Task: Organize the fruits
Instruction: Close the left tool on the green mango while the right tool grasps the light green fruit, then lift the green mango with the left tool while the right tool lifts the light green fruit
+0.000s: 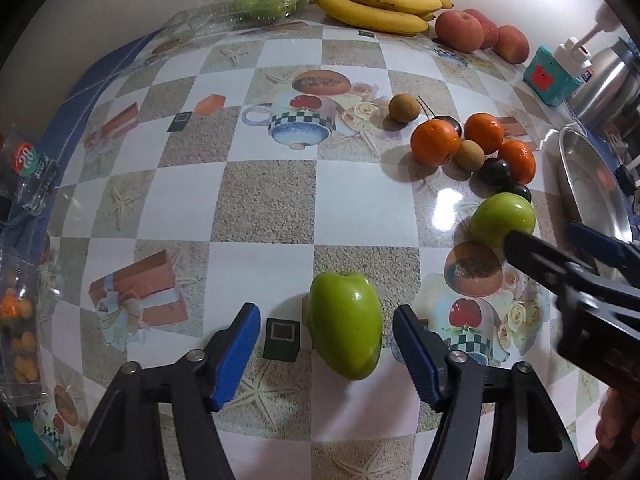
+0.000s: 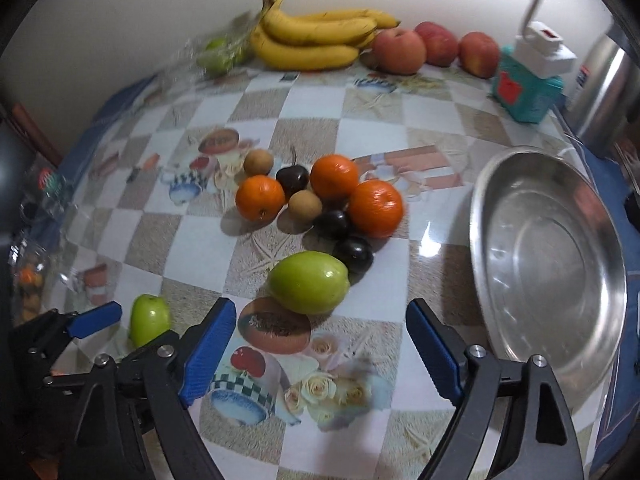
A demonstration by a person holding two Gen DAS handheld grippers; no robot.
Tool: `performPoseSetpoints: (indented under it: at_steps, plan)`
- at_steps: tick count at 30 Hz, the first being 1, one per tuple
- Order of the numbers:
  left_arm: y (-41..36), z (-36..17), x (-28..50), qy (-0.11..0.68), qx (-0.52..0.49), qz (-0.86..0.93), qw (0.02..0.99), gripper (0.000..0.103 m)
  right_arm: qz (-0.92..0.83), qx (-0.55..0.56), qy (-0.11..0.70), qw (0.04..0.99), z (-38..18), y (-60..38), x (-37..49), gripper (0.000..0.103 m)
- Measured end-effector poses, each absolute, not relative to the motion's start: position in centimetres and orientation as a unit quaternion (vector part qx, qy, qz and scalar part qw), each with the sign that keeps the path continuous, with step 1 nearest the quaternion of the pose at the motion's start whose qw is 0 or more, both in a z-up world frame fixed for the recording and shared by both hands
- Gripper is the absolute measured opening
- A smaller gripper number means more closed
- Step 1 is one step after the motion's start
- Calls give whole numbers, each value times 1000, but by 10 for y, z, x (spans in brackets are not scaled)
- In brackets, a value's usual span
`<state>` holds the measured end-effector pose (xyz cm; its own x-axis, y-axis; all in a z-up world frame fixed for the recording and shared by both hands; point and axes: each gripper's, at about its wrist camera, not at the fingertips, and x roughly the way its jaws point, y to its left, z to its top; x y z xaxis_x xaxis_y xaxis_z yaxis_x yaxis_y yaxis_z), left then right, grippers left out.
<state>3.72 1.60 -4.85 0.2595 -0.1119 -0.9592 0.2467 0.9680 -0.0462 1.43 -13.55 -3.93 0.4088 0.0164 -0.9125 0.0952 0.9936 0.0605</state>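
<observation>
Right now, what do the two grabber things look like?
Both look alike. The left gripper has black angular metal arms, silver round bolts and two bright blue ridged pads. The right gripper has the same black frame, silver bolts and blue pads. No cables, markings or sleeves show.

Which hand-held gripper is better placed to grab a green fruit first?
Left hand-held gripper: one green fruit already lies between its open jaws. The right hand-held gripper stops short of the other green fruit.
</observation>
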Motion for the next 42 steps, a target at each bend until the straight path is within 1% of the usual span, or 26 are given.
performPoseSetpoints:
  at_steps: [1,2,4,5,8,11,17,22,28,29,30,42]
  plan:
    - [16,-49,38,598,55,-114,791,69,-22,45,549,834,-44,-134,18,75]
    - [16,-50,38,598,54,-114,791,68,-21,40,553,832,-47,-132,21,73]
    - [17,-51,39,599,53,-118,790,62,-25,31,559,829,-53,-130,27,73]
    - [17,-51,39,600,51,-120,789,57,-24,28,561,827,-56,-129,29,73]
    - [16,-53,39,603,49,-127,786,50,-25,19,564,825,-60,-126,36,73]
    - [13,-54,40,603,49,-135,785,41,-26,10,567,824,-64,-123,41,73]
    - [10,-55,40,602,48,-137,785,40,-41,-10,569,821,-69,-117,48,69]
    - [10,-55,40,602,48,-137,785,40,-47,-15,570,820,-70,-116,47,69]
    - [11,-54,39,605,47,-135,784,40,-49,-8,572,819,-70,-115,46,66]
    - [11,-54,39,605,46,-134,783,40,-47,-4,572,819,-70,-115,44,62]
    - [11,-54,39,606,45,-134,783,40,-41,3,572,819,-69,-116,43,56]
    - [20,-54,37,604,33,-133,785,40,-28,44,563,825,-70,-124,37,57]
